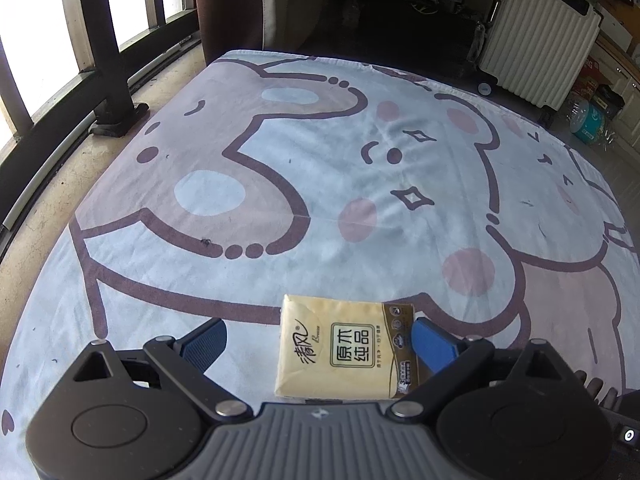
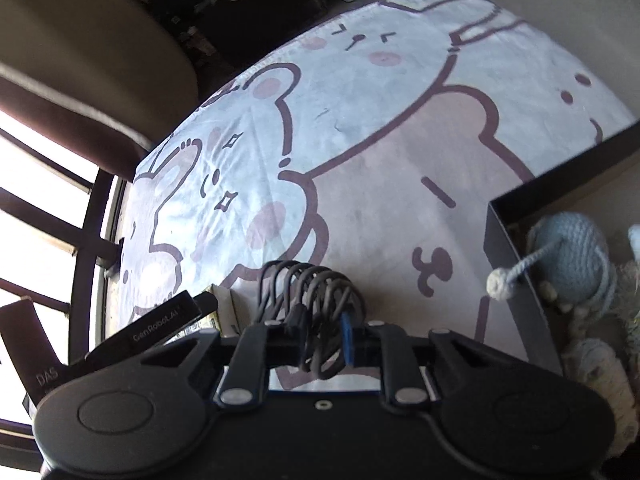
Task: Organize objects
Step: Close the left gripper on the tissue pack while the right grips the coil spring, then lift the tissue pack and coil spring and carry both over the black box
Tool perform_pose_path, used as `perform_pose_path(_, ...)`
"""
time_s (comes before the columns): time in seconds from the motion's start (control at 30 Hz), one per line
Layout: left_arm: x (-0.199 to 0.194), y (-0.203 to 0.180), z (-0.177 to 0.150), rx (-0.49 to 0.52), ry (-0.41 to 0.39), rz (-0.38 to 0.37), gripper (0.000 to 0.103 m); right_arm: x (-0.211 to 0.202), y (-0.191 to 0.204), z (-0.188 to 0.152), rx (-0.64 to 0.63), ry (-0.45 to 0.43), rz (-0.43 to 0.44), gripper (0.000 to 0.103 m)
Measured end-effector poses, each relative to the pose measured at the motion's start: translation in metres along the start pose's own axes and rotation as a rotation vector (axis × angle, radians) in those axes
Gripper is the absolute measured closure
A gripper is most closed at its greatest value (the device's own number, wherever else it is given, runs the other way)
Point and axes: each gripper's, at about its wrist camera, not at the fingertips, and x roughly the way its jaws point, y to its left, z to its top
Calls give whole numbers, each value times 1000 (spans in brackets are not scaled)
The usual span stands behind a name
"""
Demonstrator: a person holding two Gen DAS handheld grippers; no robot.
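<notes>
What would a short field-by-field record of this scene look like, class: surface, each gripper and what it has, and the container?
surface: cartoon-print cloth spread flat
left gripper: open, fingers either side of the tissue pack
tissue pack: yellow, lying flat on the cloth, near the right finger
right gripper: shut on a coiled black cable
container: dark box at the right, on the cloth
box contents: blue crocheted toy and other yarn items
background: white ribbed suitcase

Open blanket [image 1: 280, 184] stretches ahead of the tissue pack [image 1: 344, 348]. A railing [image 1: 100, 40] bounds the left side. A black box [image 2: 516, 264] of knitted toys [image 2: 572, 256] blocks the right.
</notes>
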Motion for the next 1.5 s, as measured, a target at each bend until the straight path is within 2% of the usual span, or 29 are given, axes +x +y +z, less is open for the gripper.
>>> perform_pose_path(0.07, 1, -2, -1, 0, 7, -3, 5, -6, 6, 1, -80, -18, -24, 95)
perform_pose_path(0.17, 4, -6, -3, 11, 25, 1, 6, -16, 18, 1, -238, -57, -88, 98)
perform_pose_path(0.3, 7, -11, -6, 20, 56, 9, 7, -22, 39, -13, -552, -90, -190, 98)
perform_pose_path(0.4, 9, -13, -7, 20, 73, 16, 10, -21, 58, -38, -846, -107, -234, 98)
perform_pose_path(0.5, 10, -12, -7, 10, 84, 21, 15, -19, 73, -63, -1057, -85, -217, 97)
perform_pose_path(0.6, 10, -10, -6, 8, 89, 20, 21, -20, 81, -75, -1129, -29, -155, 95)
perform_pose_path(0.7, 8, -10, -5, 28, 94, 15, 28, -21, 82, -77, -1114, 43, -82, 91)
perform_pose_path(0.8, 7, -8, -5, 44, 104, 5, 28, -19, 81, -78, -1062, 136, -10, 88)
perform_pose_path(0.9, 7, -4, -4, 47, 117, -1, 29, -18, 79, -80, -1008, 222, 41, 81)
perform_pose_path(0.97, 6, -2, -4, 47, 127, -2, 29, -19, 76, -74, -917, 270, 83, 78)
perform_pose_path(1.07, 5, 2, -3, 60, 140, -1, 29, -26, 69, -58, -763, 277, 111, 69)
perform_pose_path(1.17, 4, 7, -4, 68, 153, 2, 29, -33, 62, -45, -599, 258, 103, 68)
perform_pose_path(1.33, 2, 13, -5, 82, 170, -5, 29, -20, 51, -30, -356, 249, -24, 65)
perform_pose_path(1.5, 2, 23, -5, 78, 174, -8, 29, -11, 47, -28, -339, 231, -90, 65)
